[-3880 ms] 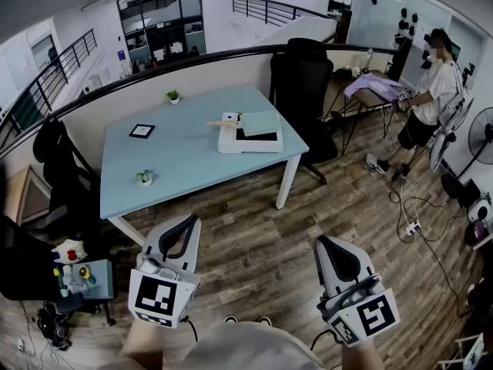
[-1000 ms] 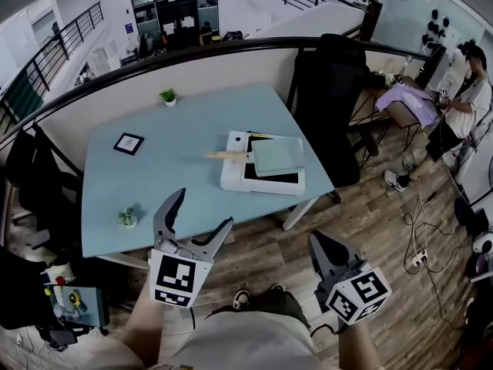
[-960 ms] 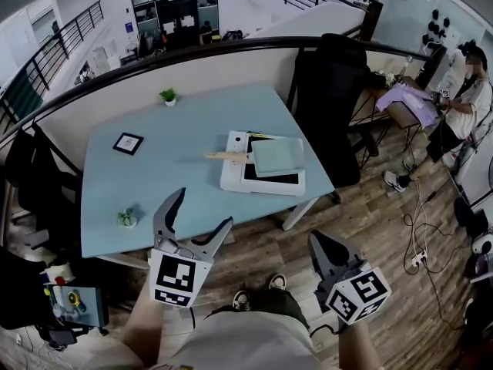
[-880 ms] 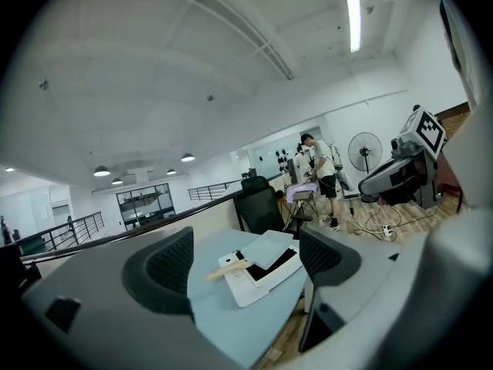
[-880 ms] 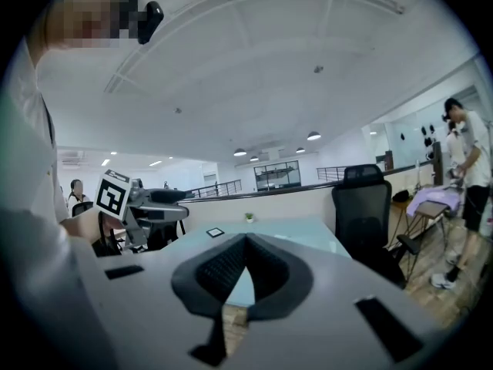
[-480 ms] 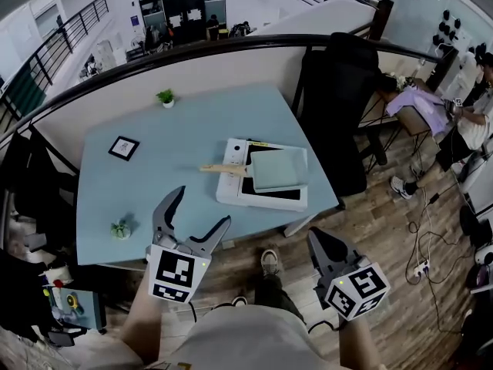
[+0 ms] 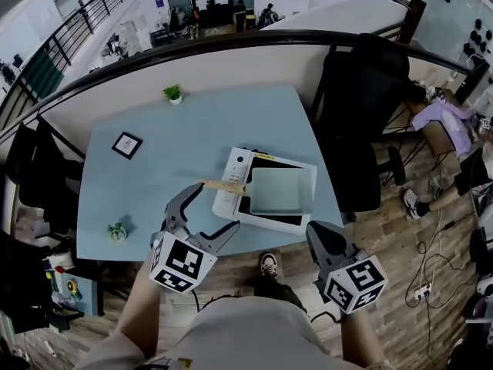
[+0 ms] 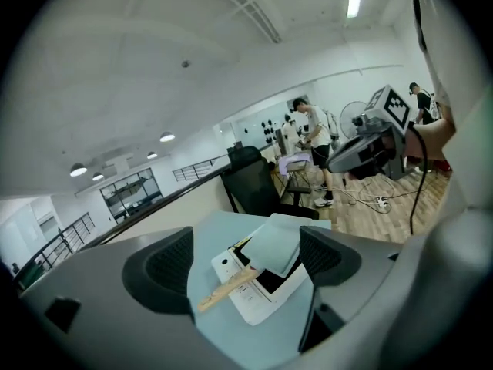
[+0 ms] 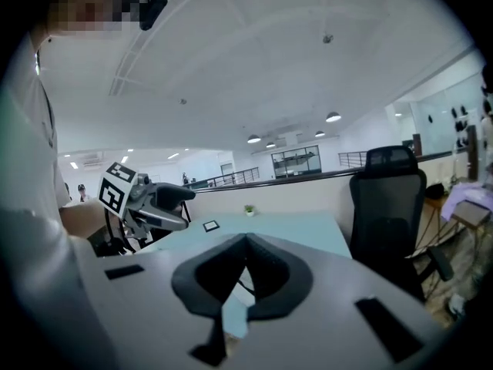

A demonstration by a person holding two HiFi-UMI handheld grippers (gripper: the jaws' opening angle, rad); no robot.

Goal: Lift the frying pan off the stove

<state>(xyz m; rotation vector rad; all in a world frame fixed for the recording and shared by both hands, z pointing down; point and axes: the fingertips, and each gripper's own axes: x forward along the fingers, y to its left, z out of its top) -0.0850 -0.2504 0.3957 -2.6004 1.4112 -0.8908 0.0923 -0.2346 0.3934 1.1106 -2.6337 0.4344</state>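
A pale green square frying pan with a wooden handle rests on a white stove on the light blue table. The handle points left. My left gripper is open over the table's front edge, just short of the handle and holding nothing. In the left gripper view the pan, handle and stove show between the spread jaws of the left gripper. My right gripper hangs shut and empty off the table's front right; its closed jaws hide the pan.
A small potted plant stands at the table's back, another plant at the front left, a framed picture between. A black office chair is right of the table. Wooden floor lies below. A person stands far off.
The view has closed in on the table. Both grippers moved forward; the left one, still open, now reaches over the front edge near the pan handle. The right stays shut.
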